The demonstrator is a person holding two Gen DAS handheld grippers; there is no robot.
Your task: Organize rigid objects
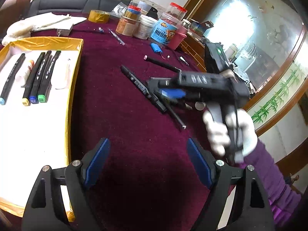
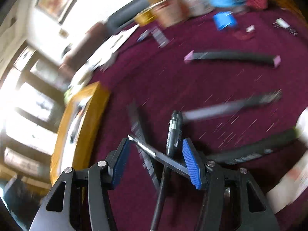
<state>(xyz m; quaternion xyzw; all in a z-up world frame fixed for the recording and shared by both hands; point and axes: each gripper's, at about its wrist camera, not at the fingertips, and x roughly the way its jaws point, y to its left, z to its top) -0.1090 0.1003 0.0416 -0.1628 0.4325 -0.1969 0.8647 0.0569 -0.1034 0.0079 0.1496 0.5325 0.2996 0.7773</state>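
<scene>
A gold box [image 1: 75, 88] with a white floor lies at the left and holds several black markers [image 1: 36, 77] with coloured caps. My left gripper [image 1: 148, 154] hovers open above bare maroon cloth beside the box, with nothing between its pads. My right gripper [image 1: 159, 89], held by a white-gloved hand [image 1: 227, 132], is down on a heap of black pens. In the right wrist view my right gripper [image 2: 156, 140] is shut on a black marker [image 2: 159, 156] lying slantwise from pad to pad. A black pen [image 2: 173, 132] crosses it. Both look sharp while the table is blurred.
Loose on the cloth are a long black marker [image 1: 142, 88] and a pink-capped marker [image 1: 163, 63] [image 2: 231, 56]. Farther back sit a blue battery pack [image 1: 156, 48], jars and tubs [image 1: 163, 32] and a tape roll [image 1: 99, 16]. The table's wooden edge runs along the right.
</scene>
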